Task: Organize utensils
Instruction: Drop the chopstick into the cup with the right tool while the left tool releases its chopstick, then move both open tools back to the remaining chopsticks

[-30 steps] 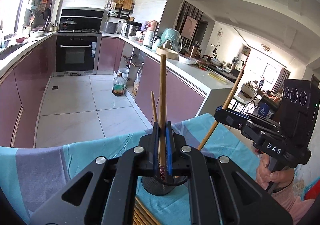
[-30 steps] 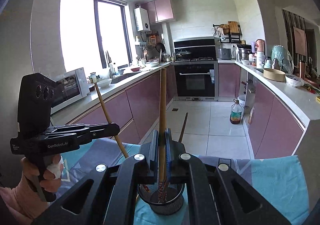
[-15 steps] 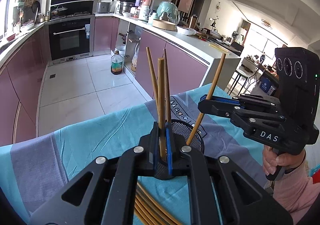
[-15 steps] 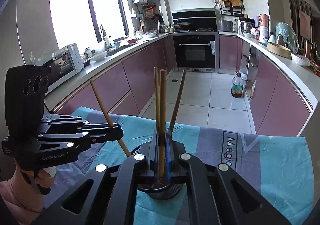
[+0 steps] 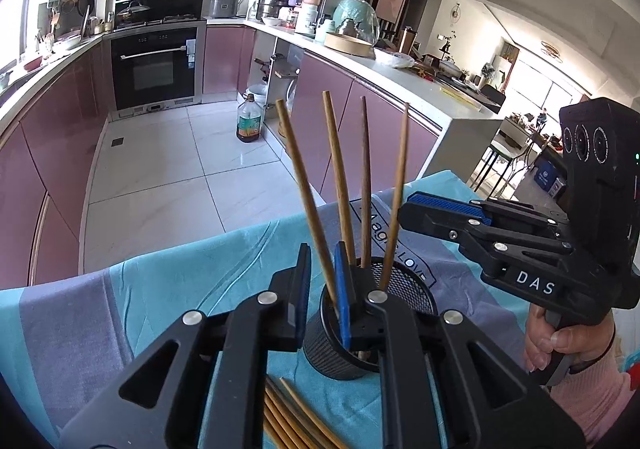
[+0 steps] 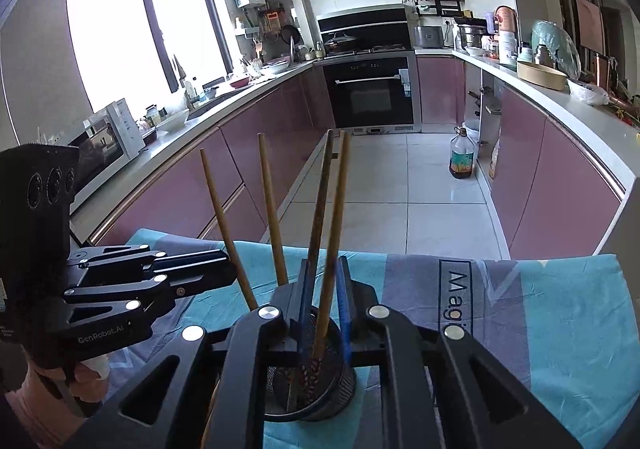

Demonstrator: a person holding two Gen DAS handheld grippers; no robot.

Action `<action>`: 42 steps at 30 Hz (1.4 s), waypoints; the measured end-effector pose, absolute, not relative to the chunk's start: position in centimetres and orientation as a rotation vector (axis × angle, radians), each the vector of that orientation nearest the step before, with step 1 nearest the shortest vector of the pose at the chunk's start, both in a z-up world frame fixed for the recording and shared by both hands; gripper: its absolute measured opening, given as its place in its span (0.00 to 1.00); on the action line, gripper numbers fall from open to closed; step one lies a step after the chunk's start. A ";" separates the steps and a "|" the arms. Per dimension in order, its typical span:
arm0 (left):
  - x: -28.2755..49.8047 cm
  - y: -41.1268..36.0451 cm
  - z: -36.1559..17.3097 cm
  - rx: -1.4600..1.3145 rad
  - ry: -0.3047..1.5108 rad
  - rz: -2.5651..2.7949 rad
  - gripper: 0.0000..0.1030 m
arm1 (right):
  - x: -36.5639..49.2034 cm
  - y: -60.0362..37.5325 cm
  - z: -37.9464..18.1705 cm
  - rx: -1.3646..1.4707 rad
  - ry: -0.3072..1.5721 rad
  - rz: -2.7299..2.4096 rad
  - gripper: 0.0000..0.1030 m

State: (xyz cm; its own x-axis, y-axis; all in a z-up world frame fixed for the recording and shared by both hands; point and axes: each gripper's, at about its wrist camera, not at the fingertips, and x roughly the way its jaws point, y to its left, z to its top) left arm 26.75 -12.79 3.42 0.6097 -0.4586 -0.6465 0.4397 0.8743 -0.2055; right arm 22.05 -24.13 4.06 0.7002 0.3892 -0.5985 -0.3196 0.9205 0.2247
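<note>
A black mesh cup (image 5: 404, 285) stands on the teal and grey cloth with several wooden chopsticks upright in it. My left gripper (image 5: 322, 283) sits just over the cup's near rim. Its jaws are opening, and one chopstick (image 5: 308, 189) leans loose between the blue pads down into the cup. My right gripper (image 6: 325, 283) hangs over the same cup (image 6: 340, 389), its jaws also opening, with a chopstick (image 6: 334, 229) standing free between them. Each view shows the other gripper at the side: the right one (image 5: 412, 207) and the left one (image 6: 226, 271).
Several loose chopsticks (image 5: 288, 417) lie on the cloth (image 5: 160, 289) under my left gripper. The table's far edge drops to a tiled kitchen floor (image 5: 160, 169). A hand (image 5: 560, 341) holds the right gripper's handle.
Both grippers came down onto the cup with a chopstick clamped in each. The jaws have now parted a little, and both chopsticks lean in the cup among the others.
</note>
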 end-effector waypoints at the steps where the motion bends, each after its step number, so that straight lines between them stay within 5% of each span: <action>1: 26.7 -12.7 3.3 -0.023 0.748 -0.508 0.17 | 22.1 -24.3 4.0 0.114 0.687 0.393 0.19; 10: 24.6 -10.4 3.0 -0.056 0.704 -0.465 0.20 | 19.9 -24.5 4.6 0.115 0.642 0.415 0.26; 20: 19.5 -6.8 3.4 -0.038 0.614 -0.367 0.36 | 14.0 -22.7 5.9 0.042 0.553 0.548 0.40; 26: 16.3 -4.7 1.1 -0.049 0.638 -0.318 0.46 | 12.4 -20.8 3.3 0.027 0.626 0.603 0.42; 42: 13.2 -4.4 -7.7 -0.065 0.862 -0.306 0.47 | 11.7 -17.3 -4.6 0.038 0.854 0.585 0.42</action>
